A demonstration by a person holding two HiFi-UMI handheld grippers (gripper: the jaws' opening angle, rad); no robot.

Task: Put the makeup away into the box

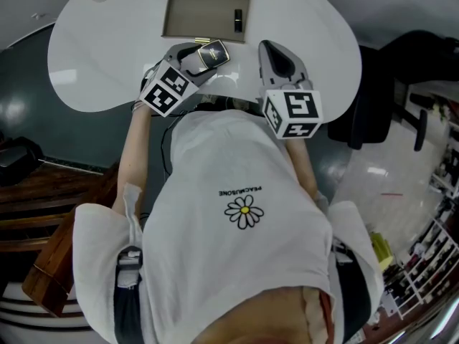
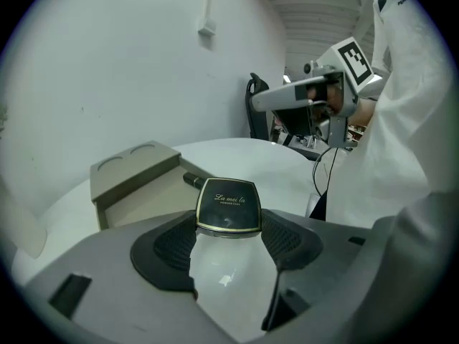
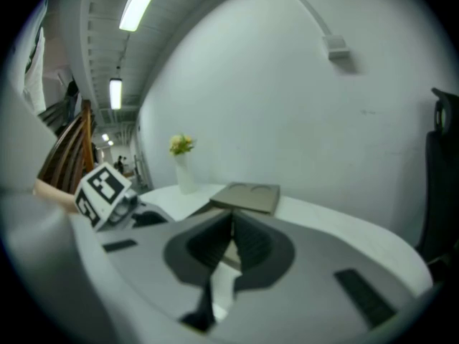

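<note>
A black compact (image 1: pixel 213 54) with gold lettering sits between the pads of my left gripper (image 1: pixel 203 60), which is shut on it just above the white table (image 1: pixel 100 63). In the left gripper view the compact (image 2: pixel 228 205) lies flat across the jaws, with the tan box (image 2: pixel 135 181) behind it. The box (image 1: pixel 206 9) stands open at the table's far edge, and a black lipstick tube (image 1: pixel 238 20) lies at its right end. My right gripper (image 1: pixel 272 51) hovers to the right of the compact, jaws pressed together with nothing in them (image 3: pixel 231 239).
A white vase with yellow flowers (image 3: pixel 181 165) stands at the table's far left corner. A black chair (image 1: pixel 401 77) is off the table's right side. Dark wooden furniture (image 1: pixel 43 192) is at the left. The person's white shirt fills the near foreground.
</note>
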